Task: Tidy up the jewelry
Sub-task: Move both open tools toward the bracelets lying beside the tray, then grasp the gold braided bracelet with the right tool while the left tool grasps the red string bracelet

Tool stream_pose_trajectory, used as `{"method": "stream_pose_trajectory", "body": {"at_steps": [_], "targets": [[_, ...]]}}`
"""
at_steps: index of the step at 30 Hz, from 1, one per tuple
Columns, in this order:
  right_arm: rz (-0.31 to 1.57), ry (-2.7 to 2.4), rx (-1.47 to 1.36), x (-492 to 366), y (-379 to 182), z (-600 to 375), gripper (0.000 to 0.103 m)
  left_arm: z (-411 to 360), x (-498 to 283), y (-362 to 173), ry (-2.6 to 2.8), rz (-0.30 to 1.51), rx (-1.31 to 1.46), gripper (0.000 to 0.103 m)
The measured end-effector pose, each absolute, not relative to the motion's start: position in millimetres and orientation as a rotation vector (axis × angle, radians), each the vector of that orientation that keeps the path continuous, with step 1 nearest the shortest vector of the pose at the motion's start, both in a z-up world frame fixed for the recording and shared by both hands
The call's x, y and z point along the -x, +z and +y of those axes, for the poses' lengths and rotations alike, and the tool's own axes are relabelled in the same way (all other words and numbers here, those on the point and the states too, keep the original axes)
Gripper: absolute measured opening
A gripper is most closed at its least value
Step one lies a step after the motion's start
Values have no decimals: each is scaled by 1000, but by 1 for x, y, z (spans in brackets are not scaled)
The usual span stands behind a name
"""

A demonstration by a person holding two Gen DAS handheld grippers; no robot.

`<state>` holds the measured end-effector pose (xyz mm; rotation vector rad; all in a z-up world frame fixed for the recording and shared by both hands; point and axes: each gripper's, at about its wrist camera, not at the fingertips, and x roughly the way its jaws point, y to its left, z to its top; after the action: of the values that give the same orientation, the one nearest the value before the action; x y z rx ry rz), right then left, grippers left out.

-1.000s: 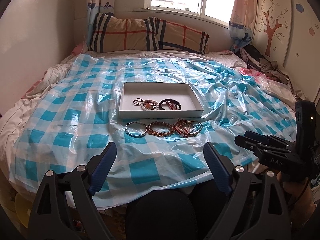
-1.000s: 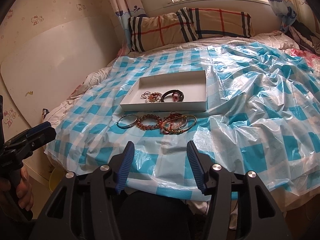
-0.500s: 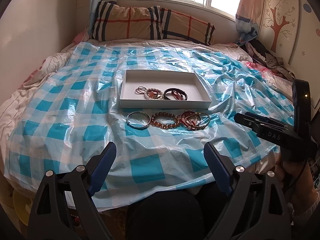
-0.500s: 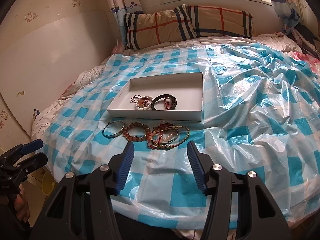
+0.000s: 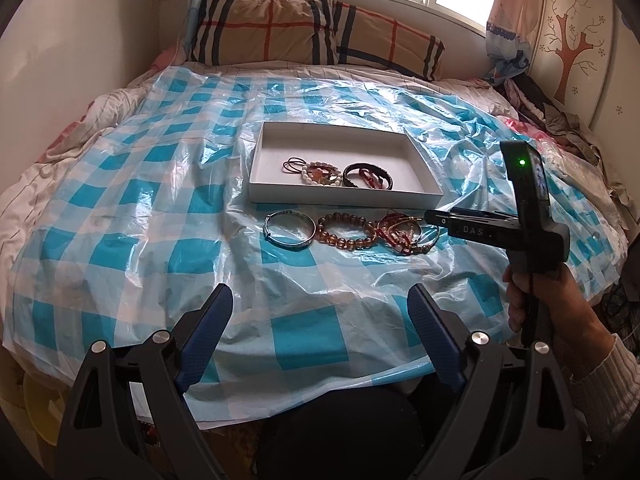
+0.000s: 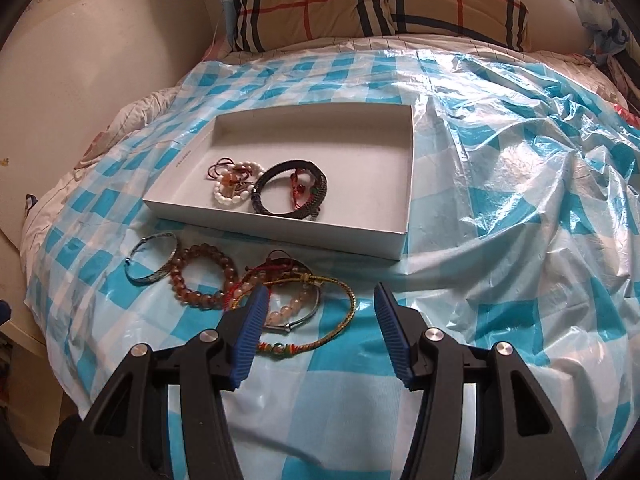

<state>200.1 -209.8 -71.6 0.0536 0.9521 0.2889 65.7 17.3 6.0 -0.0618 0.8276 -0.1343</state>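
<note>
A white shallow box (image 5: 416, 162) (image 6: 404, 184) lies on the blue-checked plastic sheet and holds a black bracelet (image 6: 290, 188), a white bead bracelet (image 6: 228, 196) and thin cords. In front of it lie a silver bangle (image 5: 290, 228) (image 6: 154, 260), a brown bead bracelet (image 5: 346, 232) (image 6: 202, 276) and a tangled pile of red, pink and braided bracelets (image 5: 404, 232) (image 6: 304, 308). My right gripper (image 6: 318, 300) is open and empty, just above the pile; it also shows in the left wrist view (image 5: 434, 216). My left gripper (image 5: 320, 300) is open and empty, well short of the jewelry.
The sheet (image 5: 140, 208) covers a bed with plaid pillows (image 5: 316, 32) at the head under a window. A wall runs along the left side. Clothes are heaped at the right (image 5: 560, 120). The bed's near edge drops off below my left gripper.
Both grippers have moved forward over the bed. The right gripper has closed in on the tangled pile of bracelets. Both stay open and the jewelry has not moved.
</note>
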Motion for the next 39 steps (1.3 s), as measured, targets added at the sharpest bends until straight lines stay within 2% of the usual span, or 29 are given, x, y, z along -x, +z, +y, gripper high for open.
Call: {"method": "stream_pose_trajectory", "body": {"at_steps": [4, 6, 7, 8, 17, 24, 26, 27, 29, 33, 34, 36, 39], "targets": [[1020, 305, -57, -212, -93, -210, 51, 18, -74, 1, -132, 840, 64, 85], [1020, 324, -55, -209, -94, -210, 27, 17, -79, -1, -133, 844, 61, 85], [1015, 337, -68, -205, -91, -211, 22, 15, -81, -3, -135, 845, 59, 85], [1006, 348, -74, -200, -87, -212, 7, 14, -85, -4, -138, 846, 58, 85], [839, 354, -203, -114, -26, -248, 7, -24, -129, -14, -235, 846, 32, 85], [837, 343, -248, -86, -20, -269, 7, -82, -170, -39, -336, 904, -59, 85], [861, 345, -227, -93, -25, -265, 10, -85, -177, -41, -338, 916, -27, 85], [865, 350, -225, -98, -28, -263, 30, -82, -178, -39, -336, 911, -1, 85], [860, 361, -208, -108, -34, -257, 56, -76, -177, -34, -324, 895, 32, 85], [917, 359, -136, -141, -60, -234, 56, -54, -175, -28, -284, 902, 98, 85], [950, 352, -120, -149, -71, -229, 54, -50, -175, -28, -275, 904, 110, 85], [981, 373, -136, -152, -85, -227, 8, -45, -174, -28, -265, 908, 118, 85], [934, 396, -156, -134, -75, -236, 5, -48, -173, -33, -265, 920, 99, 85]]}}
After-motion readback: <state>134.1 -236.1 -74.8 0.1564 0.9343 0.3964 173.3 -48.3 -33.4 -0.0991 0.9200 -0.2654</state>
